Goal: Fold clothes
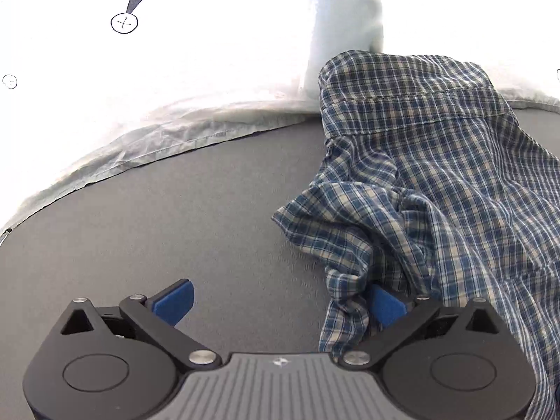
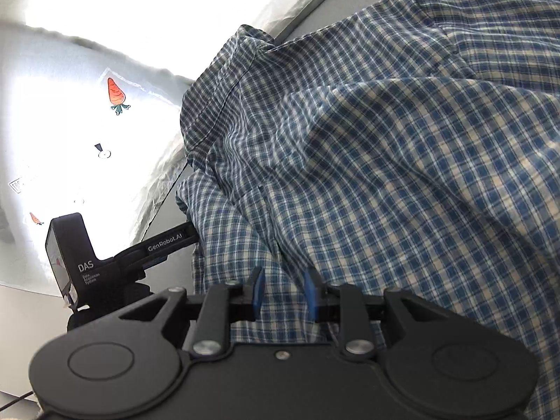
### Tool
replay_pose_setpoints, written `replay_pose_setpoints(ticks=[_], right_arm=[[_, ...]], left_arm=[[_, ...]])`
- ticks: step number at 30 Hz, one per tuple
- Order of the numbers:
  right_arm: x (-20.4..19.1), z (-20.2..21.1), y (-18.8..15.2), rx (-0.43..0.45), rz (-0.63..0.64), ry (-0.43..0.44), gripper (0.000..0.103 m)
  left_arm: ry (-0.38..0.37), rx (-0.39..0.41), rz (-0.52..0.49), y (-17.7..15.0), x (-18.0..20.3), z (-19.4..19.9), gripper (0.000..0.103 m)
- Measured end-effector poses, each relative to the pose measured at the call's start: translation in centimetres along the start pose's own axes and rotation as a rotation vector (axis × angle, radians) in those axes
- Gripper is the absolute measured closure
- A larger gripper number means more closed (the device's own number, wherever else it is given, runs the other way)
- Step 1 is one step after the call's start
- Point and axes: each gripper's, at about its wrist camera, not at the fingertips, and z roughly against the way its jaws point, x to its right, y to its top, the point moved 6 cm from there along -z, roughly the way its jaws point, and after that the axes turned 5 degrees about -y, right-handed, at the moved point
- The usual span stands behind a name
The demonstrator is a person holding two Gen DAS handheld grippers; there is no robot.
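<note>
Two grippers: left gripper [image 1: 280, 302] spread wide, right gripper [image 2: 284, 292] pinching the plaid shirt [image 2: 385, 161].

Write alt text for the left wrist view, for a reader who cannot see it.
A wide-open left tool sits low over a grey surface, its right pad against the crumpled edge of a blue plaid shirt. Behind them lies a white cloth with small printed marks.
</note>
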Motion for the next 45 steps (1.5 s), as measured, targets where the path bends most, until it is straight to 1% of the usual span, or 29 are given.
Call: replay_pose_setpoints(ticks=[3, 5, 8, 10, 12, 14, 16, 18, 20, 23, 25, 28, 31, 33, 35, 37, 38, 41, 43, 45], right_arm=[[0.9, 1.1, 1.3, 0.04, 0.019, -0.039, 0.076], [1.5, 1.8, 2.2, 0.067, 0.031, -0.064, 0.075], [2.9, 3.8, 3.0, 0.111, 0.03, -0.104, 0.072], [3.7, 5.5, 3.3, 0.145, 0.012, -0.101, 0.067], [4.4, 7.6, 3.4, 0.189, 0.008, -0.11, 0.055], [5.2, 9.8, 3.4, 0.237, 0.004, -0.129, 0.051], [6.3, 12.1, 3.3, 0.29, 0.001, -0.157, 0.044], [7.8, 14.2, 3.2, 0.343, -0.012, -0.204, 0.035], [9.6, 16.4, 2.9, 0.404, -0.03, -0.264, 0.028], [13.2, 19.5, 2.1, 0.465, -0.059, -0.396, 0.026], [15.6, 21.5, 1.1, 0.496, -0.09, -0.481, 0.025], [19.2, 24.1, 0.0, 0.531, -0.1, -0.647, 0.025], [21.7, 26.4, -0.6, 0.567, -0.058, -0.771, 0.024], [23.4, 27.9, -0.5, 0.585, -0.021, -0.85, 0.022], [25.1, 29.0, -0.3, 0.591, -0.005, -0.906, 0.019], [27.0, 29.9, -0.2, 0.584, -0.045, -0.935, 0.018], [27.7, 30.2, -0.2, 0.58, -0.06, -0.936, 0.018], [29.9, 31.0, -0.1, 0.587, -0.091, -0.94, 0.018], [31.0, 31.4, -0.2, 0.603, -0.116, -0.926, 0.017], [32.0, 31.6, 0.2, 0.618, -0.155, -0.895, 0.017]], left_arm=[[-0.016, 0.018, 0.033, 2.1, -0.3, -1.5, 0.0], [-0.001, 0.019, 0.048, 3.2, -0.6, -2.2, 0.0], [0.011, -0.004, 0.062, 4.5, -0.9, -2.4, 0.0], [0.03, 0.03, 0.063, 5.0, -1.3, -1.4, 0.0], [0.024, 0.073, 0.069, 5.1, -1.8, 0.7, 0.0], [0.003, 0.091, 0.103, 4.5, -2.3, 2.9, 0.0], [-0.025, 0.093, 0.128, 3.1, -2.4, 5.1, 0.0], [-0.045, 0.082, 0.139, 0.9, -2.1, 7.5, 0.0], [-0.075, 0.055, 0.14, -2.4, -0.9, 9.9, 0.0], [-0.113, -0.007, 0.118, -7.8, 1.4, 12.2, 0.0], [-0.12, -0.056, 0.091, -11.0, 3.0, 12.9, 0.0], [-0.13, -0.129, 0.05, -15.8, 5.3, 14.1, 0.0], [-0.1, -0.172, 0.013, -18.7, 6.2, 14.7, 0.0], [-0.06, -0.199, 0.005, -19.8, 6.3, 14.7, 0.0], [-0.036, -0.222, 0.018, -20.6, 6.3, 14.7, 0.0], [-0.001, -0.236, 0.03, -21.5, 6.6, 14.9, 0.0], [0.009, -0.241, 0.026, -21.9, 6.8, 14.9, 0.0], [0.041, -0.251, -0.02, -23.1, 7.9, 15.0, 0.0], [0.07, -0.222, -0.038, -23.4, 8.2, 15.3, 0.0], [0.075, -0.231, -0.017, -23.5, 8.0, 15.3, 0.0]])
